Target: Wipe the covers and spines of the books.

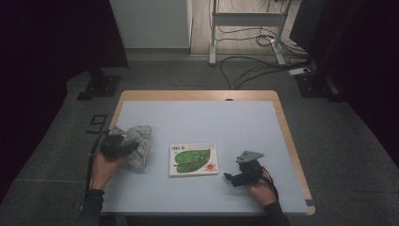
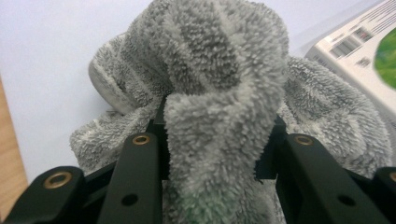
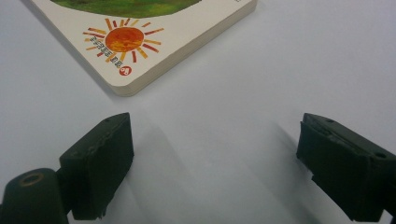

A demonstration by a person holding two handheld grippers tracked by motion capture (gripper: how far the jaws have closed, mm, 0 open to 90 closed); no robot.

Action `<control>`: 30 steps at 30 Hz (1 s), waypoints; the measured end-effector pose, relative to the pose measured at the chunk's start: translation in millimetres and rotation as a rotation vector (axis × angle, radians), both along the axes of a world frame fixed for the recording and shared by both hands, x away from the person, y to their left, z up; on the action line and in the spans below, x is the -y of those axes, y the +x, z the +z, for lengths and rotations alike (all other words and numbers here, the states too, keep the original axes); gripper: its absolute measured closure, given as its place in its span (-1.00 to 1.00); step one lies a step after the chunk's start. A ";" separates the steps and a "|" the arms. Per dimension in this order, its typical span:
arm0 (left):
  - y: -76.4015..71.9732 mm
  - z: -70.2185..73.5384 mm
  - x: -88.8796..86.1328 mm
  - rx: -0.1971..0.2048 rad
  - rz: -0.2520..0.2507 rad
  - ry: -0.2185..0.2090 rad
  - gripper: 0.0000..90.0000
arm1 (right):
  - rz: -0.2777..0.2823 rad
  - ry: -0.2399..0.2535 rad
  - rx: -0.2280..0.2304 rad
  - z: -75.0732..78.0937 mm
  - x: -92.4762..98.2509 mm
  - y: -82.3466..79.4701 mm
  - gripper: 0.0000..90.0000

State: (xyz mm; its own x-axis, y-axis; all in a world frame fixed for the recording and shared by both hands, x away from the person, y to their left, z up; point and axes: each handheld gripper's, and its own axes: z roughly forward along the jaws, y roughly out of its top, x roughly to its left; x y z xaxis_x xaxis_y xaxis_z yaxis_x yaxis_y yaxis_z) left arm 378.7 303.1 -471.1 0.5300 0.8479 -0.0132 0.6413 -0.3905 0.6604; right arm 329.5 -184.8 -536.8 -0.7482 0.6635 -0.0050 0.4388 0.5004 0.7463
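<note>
While the left gripper pinches a thick fold of the towel between its jaws, the right gripper rests with its jaws wide apart and nothing between them, just short of the book. The towel sits bunched at the left side of the table, close to that edge and near the book's left side without touching it. In the left gripper view the towel rises as a plump hump of grey-striped terry pile, squeezed in where the pads meet it.

It looks light, soft and wholly limp: it will sag and trail from whatever point holds it, and the loose part will drag on the table. The looped pile should give good friction, so slipping seems unlikely, but a hold on the outer layer alone could peel free. A deep bite through a doubled fold, as now, suits it best; for spreading or wiping, a corner or hem would give more control. Where the corners lie is hard to tell in the crumpled heap.

The book is stiff and flat, with a sun printed at its near corner.
</note>
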 end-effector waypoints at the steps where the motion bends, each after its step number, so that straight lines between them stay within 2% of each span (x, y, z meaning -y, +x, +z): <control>1: 0.5 -3.4 -0.9 -0.005 0.004 0.002 0.38 | 0.000 0.000 0.000 0.0 0.0 0.0 -0.77; 9: 4.4 -24.8 -5.1 -0.045 0.008 -0.024 0.29 | 0.000 0.000 0.001 0.0 0.0 0.0 -0.77; 12: 5.2 -25.3 -4.5 -0.050 0.009 -0.034 0.15 | 0.000 -0.001 0.001 0.0 0.0 0.0 -0.77; 14: 4.8 -23.7 -4.9 -0.051 0.008 -0.056 -0.01 | 0.000 0.000 0.001 0.0 0.0 -0.1 -0.77; 17: 2.9 -19.5 -7.2 -0.042 0.014 -0.063 -0.31 | 0.000 0.000 0.001 0.0 0.0 -0.1 -0.77; 20: 0.6 -12.2 -10.8 -0.035 0.008 -0.096 -0.63 | 0.000 0.000 0.001 0.0 0.0 -0.1 -0.77; 24: -5.8 2.9 -12.1 -0.003 -0.022 -0.118 -0.73 | 0.000 0.000 0.001 0.0 0.0 0.0 -0.77; 27: -11.8 14.9 -7.6 0.027 -0.042 -0.111 -0.78 | 0.000 -0.001 0.001 0.0 0.0 0.0 -0.77; 30: -18.6 26.1 2.8 0.054 -0.092 -0.099 -0.81 | 0.000 0.000 0.001 0.0 0.0 -0.1 -0.77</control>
State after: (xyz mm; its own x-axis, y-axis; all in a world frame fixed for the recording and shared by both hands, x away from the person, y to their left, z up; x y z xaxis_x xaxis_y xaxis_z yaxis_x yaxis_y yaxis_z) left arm 360.1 300.3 -445.0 0.6078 0.7915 -0.0633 0.5680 -0.3778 0.7312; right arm 329.4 -184.8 -536.8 -0.7479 0.6638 -0.0063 0.4380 0.5006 0.7467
